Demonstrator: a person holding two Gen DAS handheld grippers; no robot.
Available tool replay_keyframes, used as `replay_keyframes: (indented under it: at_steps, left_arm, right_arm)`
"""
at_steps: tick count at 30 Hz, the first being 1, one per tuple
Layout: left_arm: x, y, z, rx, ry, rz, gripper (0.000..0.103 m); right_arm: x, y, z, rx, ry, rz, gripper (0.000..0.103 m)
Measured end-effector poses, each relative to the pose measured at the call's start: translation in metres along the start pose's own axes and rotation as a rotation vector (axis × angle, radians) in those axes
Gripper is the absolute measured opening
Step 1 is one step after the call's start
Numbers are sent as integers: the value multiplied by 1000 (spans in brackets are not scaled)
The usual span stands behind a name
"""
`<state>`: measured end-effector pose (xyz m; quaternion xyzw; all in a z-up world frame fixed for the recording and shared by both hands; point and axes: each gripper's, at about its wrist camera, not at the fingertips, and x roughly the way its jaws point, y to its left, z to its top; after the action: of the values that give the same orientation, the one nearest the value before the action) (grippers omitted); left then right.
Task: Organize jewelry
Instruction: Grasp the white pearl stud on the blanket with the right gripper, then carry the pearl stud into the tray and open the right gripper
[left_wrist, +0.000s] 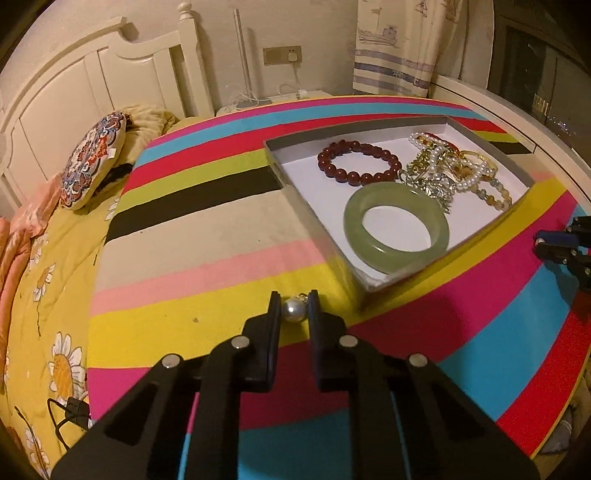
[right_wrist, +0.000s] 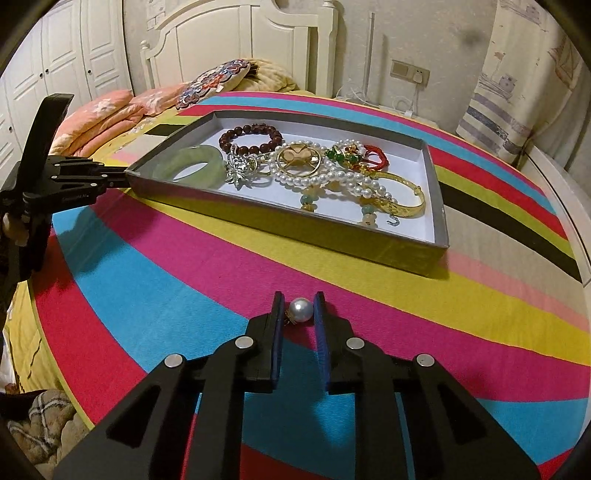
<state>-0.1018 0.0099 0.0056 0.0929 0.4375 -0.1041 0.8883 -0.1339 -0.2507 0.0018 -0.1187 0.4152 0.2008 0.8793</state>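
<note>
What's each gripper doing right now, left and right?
Left gripper: closed on a pearl earring, just outside the tray.
Right gripper: closed on a second pearl on the striped cloth.

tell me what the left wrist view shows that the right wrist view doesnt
Only the left wrist view: the left gripper from behind, closed on a pearl earring lying on a yellow stripe, plus a daisy-print bedspread.

Only the right wrist view: the right gripper closed on a second pearl earring, white wardrobe doors, and a gold bangle lying clear of the pile.

Both: the striped cloth, the grey tray, its green jade bangle, the dark red bead bracelet and the white headboard.
</note>
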Motion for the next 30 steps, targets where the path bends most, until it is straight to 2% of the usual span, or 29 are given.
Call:
replay_keyframes:
  at_steps: [7,15,22,26,30]
  left_arm:
    - [-14,-2,-10,2,-24,20,14]
    - [-52,-14,-7,15,-101,6,14]
    - [-64,-58,24,32,-163,-107,14]
    - [-57,-89,42,60,-175,-129,14]
    - [-44,-110,57,40,-173,-140,14]
  right_arm:
    - [-7,1,0,7,-29,17,17]
    - [-21,7,4,-5,-72,28,17]
    - [-32,3,20,-6,-128,6,17]
    - [-35,-8,32,8,-169,-6,17]
    - [-32,-17,43,18,-197,-10,17]
